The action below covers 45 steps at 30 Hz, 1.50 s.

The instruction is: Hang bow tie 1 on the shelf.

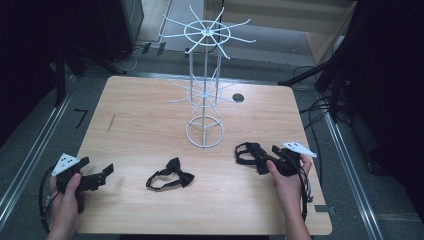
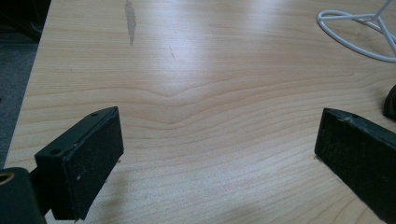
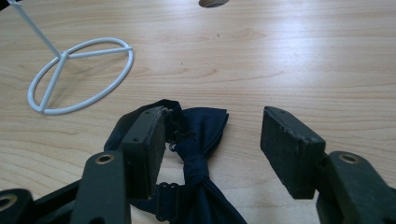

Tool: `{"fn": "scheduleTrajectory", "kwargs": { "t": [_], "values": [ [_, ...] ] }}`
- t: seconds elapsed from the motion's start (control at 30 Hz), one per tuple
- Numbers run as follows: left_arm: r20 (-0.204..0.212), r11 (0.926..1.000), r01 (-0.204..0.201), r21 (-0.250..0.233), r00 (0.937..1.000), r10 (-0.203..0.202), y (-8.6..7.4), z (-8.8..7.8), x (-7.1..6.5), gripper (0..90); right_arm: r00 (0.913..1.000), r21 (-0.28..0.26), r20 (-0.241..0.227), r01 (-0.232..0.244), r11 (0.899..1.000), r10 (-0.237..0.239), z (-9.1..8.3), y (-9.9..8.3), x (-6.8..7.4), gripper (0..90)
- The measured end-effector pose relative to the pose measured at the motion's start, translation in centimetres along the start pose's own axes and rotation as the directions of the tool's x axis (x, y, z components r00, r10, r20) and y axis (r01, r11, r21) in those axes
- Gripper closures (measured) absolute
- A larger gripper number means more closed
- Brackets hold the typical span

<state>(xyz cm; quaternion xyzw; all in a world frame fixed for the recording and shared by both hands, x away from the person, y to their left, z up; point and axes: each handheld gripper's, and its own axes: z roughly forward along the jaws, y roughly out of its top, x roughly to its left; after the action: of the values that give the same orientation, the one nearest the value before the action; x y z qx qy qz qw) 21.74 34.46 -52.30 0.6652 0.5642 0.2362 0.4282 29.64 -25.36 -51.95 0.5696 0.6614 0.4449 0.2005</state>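
**Bow tie between spread fingers at the right of the surface**

Dark navy bow tie [image 3: 201,154] lies flat on the wooden surface [image 1: 150,125], at its right side near the front edge, with its strap looping behind it. The right gripper [image 3: 212,140] straddles it: in the right gripper view the knot and one wing sit in the gap, the left finger [image 3: 147,149] rests against the strap and hook end, and the right finger [image 3: 292,149] stands clear of the cloth, so the fingers are partly spread and not pinching the tie. In the high view the right gripper [image 1: 272,157] reaches over the tie [image 1: 250,155] from the right.

A second black bow tie [image 1: 171,174] lies at the front middle of the surface, well apart from both grippers. Behind the two ties stands a white wire display rack [image 1: 205,75], its ring base [image 1: 204,132] on the surface and two tiers of spokes above it. A round cable hole [image 1: 238,98] sits just right of the rack.

The left gripper [image 1: 100,175] hovers low at the front left corner; its fingers [image 2: 88,163] are spread wide over bare wood.
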Motion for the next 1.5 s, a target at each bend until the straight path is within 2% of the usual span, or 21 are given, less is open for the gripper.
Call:
{"fn": "scheduleTrajectory", "kwargs": {
  "t": [0.2,0.37,0.53,0.6,0.7,0.77,0.9,0.97,1.0,1.07,1.13,1.3,1.4,1.5],
  "values": [
    [0.000,1.0000,-0.001,0.000,1.0000,0.001,0.0,0.0,0.0,1.5,1.0000,0.055,-0.001,-0.009,0.998,0.009,1.0,-0.7,0.2,45.7],
    [0.002,1.0000,-0.001,0.000,1.0000,0.001,0.0,0.0,0.0,1.5,0.9997,0.111,0.022,-0.001,0.994,-0.001,1.5,-1.4,0.2,49.3],
    [0.003,1.0000,0.000,0.000,1.0000,0.000,0.0,0.0,0.0,1.5,0.9985,0.148,0.035,0.036,0.988,-0.042,1.8,-1.9,0.4,56.1],
    [0.004,1.0000,0.000,0.000,1.0000,0.000,0.0,0.0,0.0,1.5,0.9979,0.147,0.035,0.048,0.988,-0.054,1.8,-2.1,0.5,58.9],
    [0.005,1.0000,-0.001,0.000,1.0000,0.001,0.0,0.0,0.0,1.5,0.9958,0.154,0.057,0.063,0.986,-0.072,1.7,-2.2,0.9,67.0],
    [0.007,1.0000,0.001,0.000,1.0000,-0.001,0.0,0.0,0.0,1.5,0.9941,0.147,0.074,0.068,0.987,-0.080,1.6,-2.5,1.3,70.8],
    [0.007,1.0000,0.000,0.001,1.0000,0.000,0.0,0.0,0.0,1.5,0.9913,0.143,0.071,0.099,0.985,-0.110,1.6,-2.7,1.5,76.1],
    [0.007,1.0000,0.000,0.001,1.0000,0.000,0.0,0.0,0.0,1.5,0.9920,0.143,0.069,0.095,0.985,-0.106,1.6,-2.6,1.5,76.8],
    [0.007,1.0000,-0.001,0.001,1.0000,0.001,0.0,0.0,0.1,1.5,0.9959,0.142,0.047,0.070,0.987,-0.077,1.5,-2.6,1.2,77.7],
    [0.009,1.0000,0.001,0.001,1.0000,-0.001,0.0,0.0,0.1,1.5,0.9978,0.144,0.036,0.050,0.988,-0.056,1.5,-2.6,1.1,77.9],
    [0.009,1.0000,0.002,0.000,1.0000,-0.002,0.0,0.0,0.1,1.5,0.9979,0.140,0.027,0.055,0.989,-0.059,1.5,-2.6,1.1,78.0],
    [0.007,1.0000,0.001,0.001,1.0000,-0.001,0.0,0.0,0.0,1.5,0.9977,0.043,0.003,0.067,0.997,-0.067,0.6,-1.9,1.8,78.0],
    [0.005,1.0000,0.000,0.000,1.0000,0.000,0.0,0.0,0.0,1.5,0.9970,-0.007,-0.019,0.075,0.997,-0.075,0.0,-1.6,2.3,78.0],
    [0.005,1.0000,0.000,0.000,1.0000,0.000,0.0,0.0,0.0,1.5,0.9961,-0.031,-0.030,0.081,0.996,-0.082,-0.5,-1.2,2.8,78.0]
  ]
}}
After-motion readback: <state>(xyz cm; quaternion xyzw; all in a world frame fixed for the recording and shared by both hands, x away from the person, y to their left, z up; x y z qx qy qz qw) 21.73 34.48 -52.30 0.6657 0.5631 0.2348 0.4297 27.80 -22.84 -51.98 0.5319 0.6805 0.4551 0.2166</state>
